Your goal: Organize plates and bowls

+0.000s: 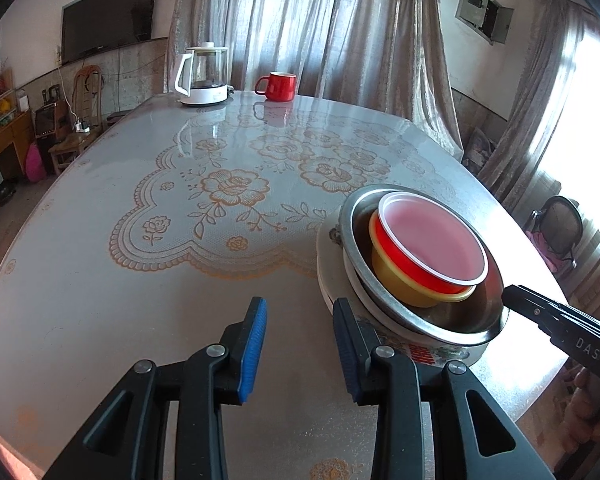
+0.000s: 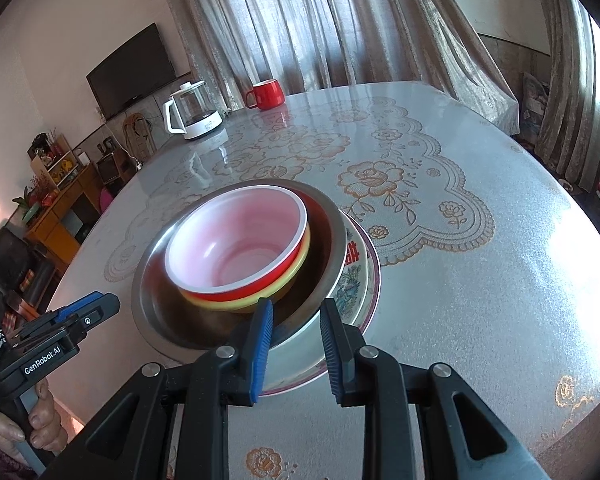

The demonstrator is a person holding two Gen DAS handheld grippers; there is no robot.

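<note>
Currently L hand-held gripper [image 1: 300, 305] & R hand-held gripper [image 2: 297, 305] ajar, empty, by bowls [image 2: 236, 252]; kettle [image 1: 202, 76], mug [image 1: 278, 86] behind.

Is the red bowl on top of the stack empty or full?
Empty. The right wrist view looks straight into the red bowl and shows its bare pink-white inside down to the bottom.

Round table [image 1: 100, 280] with a glossy cover, gold rose lace print. Far edge: white-based glass kettle [image 1: 204, 76] and red mug [image 1: 278, 86], near each other. Long pale curtains [image 1: 320, 20] behind, daylight through them; bright window [image 1: 580, 120] at right, glare on the tabletop. Dark TV [image 1: 108, 16] on the pinkish left wall, wooden cabinet [image 1: 4, 136] below with clutter, wooden chair [image 1: 86, 92] beside it. Wall box [image 1: 484, 10] open, upper right.
</note>
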